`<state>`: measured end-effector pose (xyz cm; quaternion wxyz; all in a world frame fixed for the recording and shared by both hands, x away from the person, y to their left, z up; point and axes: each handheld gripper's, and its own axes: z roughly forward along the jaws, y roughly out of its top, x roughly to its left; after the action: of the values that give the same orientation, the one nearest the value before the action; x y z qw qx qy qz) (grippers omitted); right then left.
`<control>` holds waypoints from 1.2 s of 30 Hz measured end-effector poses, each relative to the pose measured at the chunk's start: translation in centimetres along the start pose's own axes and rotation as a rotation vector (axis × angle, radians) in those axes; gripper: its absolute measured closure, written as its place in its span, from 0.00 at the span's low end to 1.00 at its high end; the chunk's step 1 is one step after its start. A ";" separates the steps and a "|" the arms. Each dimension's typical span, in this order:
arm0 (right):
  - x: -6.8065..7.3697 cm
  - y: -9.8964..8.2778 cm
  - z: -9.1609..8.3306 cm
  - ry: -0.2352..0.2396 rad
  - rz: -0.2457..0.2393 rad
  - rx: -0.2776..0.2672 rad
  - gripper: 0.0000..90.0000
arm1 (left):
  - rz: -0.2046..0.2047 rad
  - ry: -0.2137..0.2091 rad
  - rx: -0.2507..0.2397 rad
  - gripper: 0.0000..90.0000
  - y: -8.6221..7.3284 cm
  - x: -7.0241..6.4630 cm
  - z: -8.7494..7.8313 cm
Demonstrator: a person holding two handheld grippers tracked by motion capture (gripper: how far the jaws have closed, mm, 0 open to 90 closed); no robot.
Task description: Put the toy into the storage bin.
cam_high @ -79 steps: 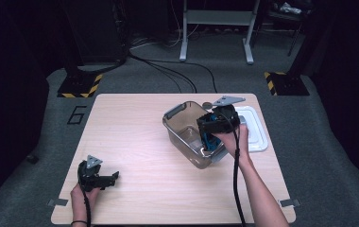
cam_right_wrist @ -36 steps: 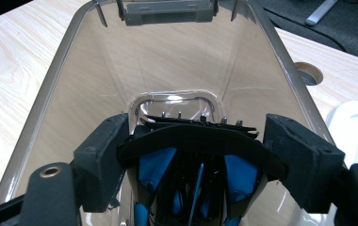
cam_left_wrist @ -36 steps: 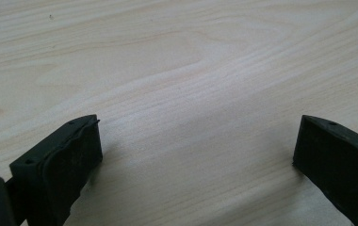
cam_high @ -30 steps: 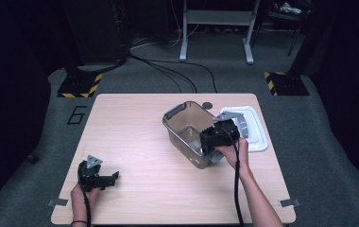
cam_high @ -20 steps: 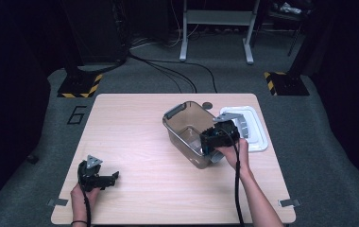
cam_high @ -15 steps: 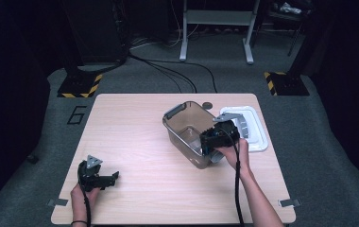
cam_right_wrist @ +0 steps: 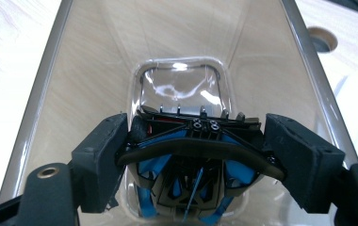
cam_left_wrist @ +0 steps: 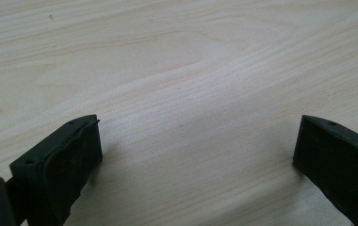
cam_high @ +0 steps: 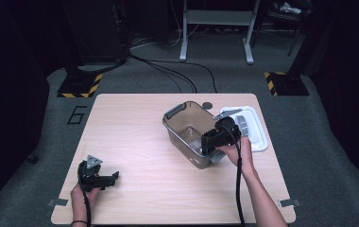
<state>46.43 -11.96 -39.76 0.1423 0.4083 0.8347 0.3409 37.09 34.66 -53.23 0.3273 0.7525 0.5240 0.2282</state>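
the black-and-blue part (cam_right_wrist: 193,155), some small framed piece with blue inserts in a clear blister-like shell, sits inside the clear plastic bin (cam_high: 187,124), low at the bin's near end. the right gripper (cam_right_wrist: 193,141) has its jaws pressed against the two ends of the part's black frame, so it is clamped on it, tilted down into the bin from the bin's near right corner. judging from this, the step in hand is setting the part in, or lifting it out of, the bin. to do it well, keep the squeeze even on both frame ends, keep the jaws clear of the bin's sloped walls, and move straight along the bin's depth so that the thin shell does not catch or twist.

just right of the bin lies a white lid (cam_high: 255,130), and a small round hole (cam_high: 207,105) in the table (cam_high: 135,127) sits just behind the bin's far right corner. well away from the bin, toward the table's near left corner, the left gripper (cam_high: 103,178) rests with its jaws spread wide and nothing between them.

the right gripper view gives the grip itself: pads on the frame, blue inserts, the shell. the high view hides that behind the hand, but gives the bin's place on the table, the lid beside it, and both forearms. the left gripper view adds bare wood grain between wide jaws.
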 end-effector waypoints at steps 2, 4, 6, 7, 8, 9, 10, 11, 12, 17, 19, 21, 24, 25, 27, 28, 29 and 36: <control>0.0 0.1 -0.1 0.000 0.005 0.019 0.26 | -0.001 -0.001 0.000 0.02 0.0 0.0 0.0; -0.1 0.1 -0.3 -0.001 0.015 0.034 0.26 | 0.000 0.000 0.000 0.02 0.0 0.0 0.0; 0.0 0.1 -0.4 0.003 0.010 0.044 0.26 | -0.001 -0.001 0.000 0.02 0.0 0.0 0.0; 0.0 0.1 -0.4 0.004 0.007 0.050 0.26 | -0.001 -0.001 0.000 0.02 0.0 0.0 0.0; 0.0 0.1 -0.5 0.005 0.002 0.055 0.26 | 0.001 -0.005 0.007 0.02 0.0 0.0 -0.1; 0.1 0.1 -0.5 0.003 0.000 0.058 0.26 | -0.001 -0.001 0.000 0.02 0.0 0.0 0.0; 0.2 0.1 -0.6 0.001 -0.005 0.065 0.26 | -0.001 -0.001 0.000 0.02 0.0 0.0 0.0; 0.2 0.1 -0.6 0.001 -0.005 0.065 0.26 | 0.000 -0.001 0.002 0.02 0.0 0.0 0.0; 0.3 0.1 -0.7 -0.003 -0.012 0.068 0.26 | 0.000 -0.001 0.000 0.02 0.0 0.0 0.0; 1.3 0.0 -0.8 -0.033 -0.050 0.075 0.26 | -0.001 -0.001 0.000 0.02 0.0 0.0 0.0; 1.6 -0.1 -0.8 -0.042 -0.060 0.078 0.26 | 0.002 -0.003 0.006 0.02 0.0 0.0 0.0; 1.8 -0.2 -0.9 -0.052 -0.050 0.074 0.26 | 0.001 -0.002 0.006 0.02 0.0 0.0 0.0; 1.9 -0.4 -1.0 -0.054 -0.048 0.067 0.26 | 0.001 -0.003 0.005 0.02 0.0 0.0 0.0; 1.9 -0.5 -1.0 -0.055 -0.047 0.065 0.26 | 0.001 -0.003 0.005 0.02 0.0 0.0 0.0; 1.8 -0.8 -1.1 -0.059 -0.035 0.048 0.26 | 0.001 -0.002 0.005 0.02 0.0 0.0 0.0; 1.9 -0.8 -1.1 -0.057 -0.031 0.046 0.26 | 0.001 -0.002 0.005 0.02 0.0 0.0 0.0; 1.9 -0.8 -1.1 -0.057 -0.031 0.046 0.26 | 0.002 -0.003 0.006 0.02 0.0 0.0 0.0; 1.9 -0.9 -1.1 -0.060 -0.025 0.040 0.26 | 0.001 -0.002 0.003 0.02 0.0 0.0 0.0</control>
<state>44.21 -11.35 -39.51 0.1632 0.4105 0.8419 0.3098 37.08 34.67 -53.21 0.3266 0.7533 0.5238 0.2270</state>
